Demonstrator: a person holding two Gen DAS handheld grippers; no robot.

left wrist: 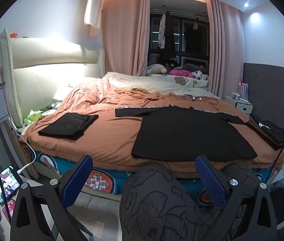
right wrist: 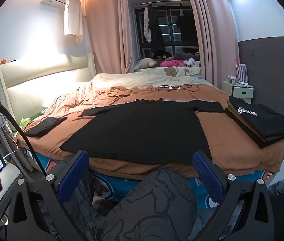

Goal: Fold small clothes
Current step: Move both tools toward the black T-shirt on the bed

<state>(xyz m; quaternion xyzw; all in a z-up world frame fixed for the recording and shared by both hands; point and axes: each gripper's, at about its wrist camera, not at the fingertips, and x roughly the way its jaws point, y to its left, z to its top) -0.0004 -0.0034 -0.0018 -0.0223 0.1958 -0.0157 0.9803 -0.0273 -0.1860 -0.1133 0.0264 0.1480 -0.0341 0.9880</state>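
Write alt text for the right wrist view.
A black T-shirt lies spread flat on an orange-brown bedspread, just beyond the open right claw. A stack of folded dark clothes sits at the bed's right edge, and a single folded black garment lies at its left.

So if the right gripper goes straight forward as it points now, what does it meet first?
Most likely the near hem of the black shirt spread flat on the orange blanket. The right gripper is open and empty; depth is uncertain.
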